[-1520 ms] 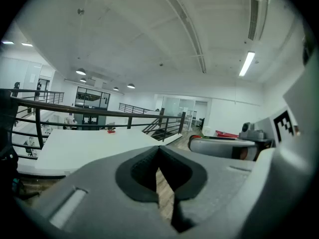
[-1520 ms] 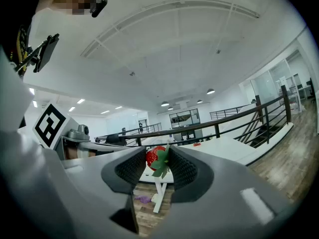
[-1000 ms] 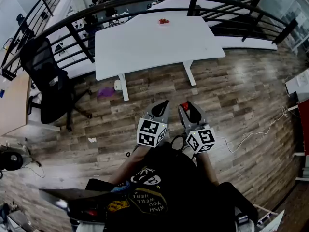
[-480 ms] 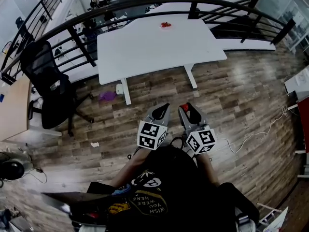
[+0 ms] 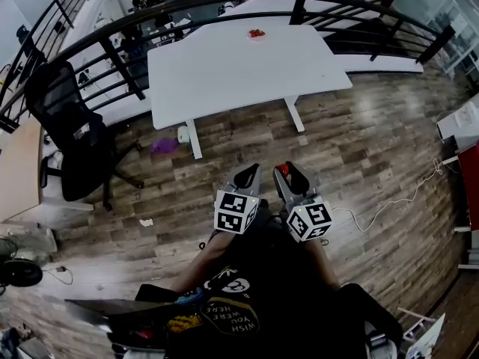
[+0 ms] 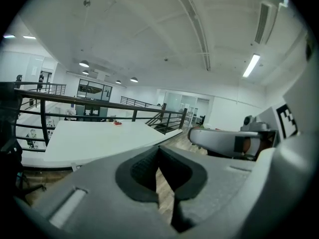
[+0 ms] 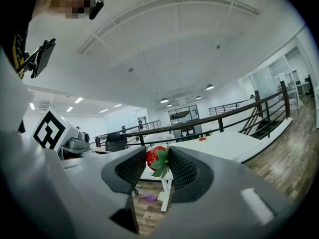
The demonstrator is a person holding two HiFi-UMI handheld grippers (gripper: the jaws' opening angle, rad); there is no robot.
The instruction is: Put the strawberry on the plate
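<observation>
In the right gripper view a red strawberry [image 7: 155, 157] with green leaves is pinched between the dark pads of my right gripper [image 7: 158, 164]. In the head view the strawberry [image 5: 284, 169] shows as a red spot at the tip of the right gripper [image 5: 290, 173]. My left gripper [image 5: 246, 173] is held beside it, low in front of the person; its jaws [image 6: 159, 158] are shut with nothing between them. A small plate [image 5: 257, 34] with something red on it sits far off at the back edge of the white table [image 5: 239, 69].
Wooden floor lies between the person and the table. A black office chair [image 5: 71, 133] stands at the left. A curved black railing [image 5: 112, 43] runs behind the table. A purple scrap [image 5: 163, 146] lies by the table leg, and a white cable [image 5: 389, 200] on the floor at the right.
Both grippers keep their places side by side, with the strawberry still in the right one. The view has shifted only slightly.
</observation>
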